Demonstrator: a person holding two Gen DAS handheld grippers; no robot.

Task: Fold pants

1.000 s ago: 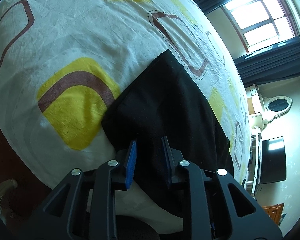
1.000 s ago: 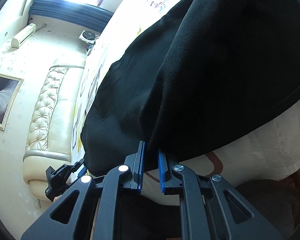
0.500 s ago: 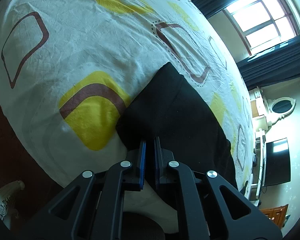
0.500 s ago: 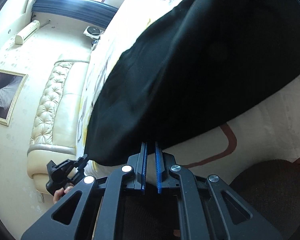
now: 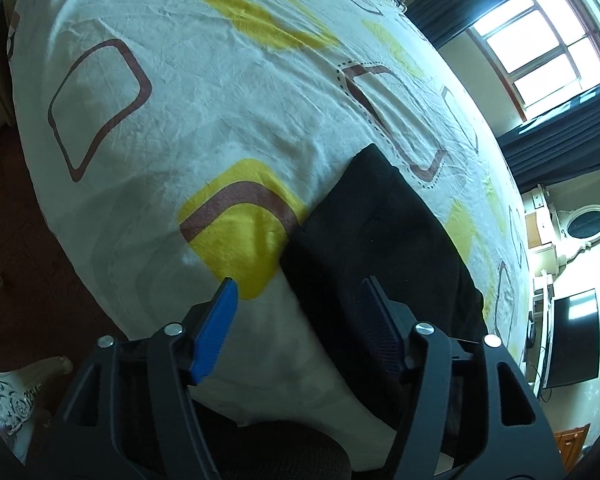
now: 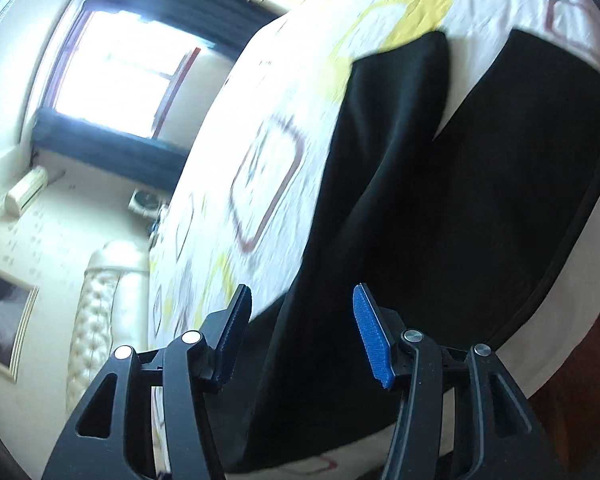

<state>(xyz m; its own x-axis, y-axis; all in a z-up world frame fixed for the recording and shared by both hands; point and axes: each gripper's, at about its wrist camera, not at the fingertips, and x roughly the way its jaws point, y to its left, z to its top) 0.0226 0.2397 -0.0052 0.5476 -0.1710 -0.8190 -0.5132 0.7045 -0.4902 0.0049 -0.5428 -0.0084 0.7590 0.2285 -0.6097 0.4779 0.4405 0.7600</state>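
Pants: black trousers (image 5: 380, 256) are spread on the patterned bed sheet (image 5: 204, 128); in the left wrist view a folded end fills the lower right of the frame, and in the right wrist view (image 6: 452, 208) two dark panels are seen running from the centre up to the upper right, parted by a narrow wedge of sheet.
Left gripper: the left gripper (image 5: 300, 300) has just been opened and its jaws are held wide; the corner of the cloth lies between them, but no pad is seen pressing on it.
Right gripper: the right gripper (image 6: 300, 312) has likewise just been opened; its jaws stand moderately apart above the cloth edge at the lower centre, with nothing clamped. That view is blurred.
Step in hand: a fold is judged to have been laid down and let go; the next grasp points are to be chosen.
How to do it well: the jaws are best kept open until clear of the fabric, so that the layers are not dragged. The two panels should be aligned edge to edge before being pinched again.
Risk: the top layer may be caught alone, and the stack skewed.
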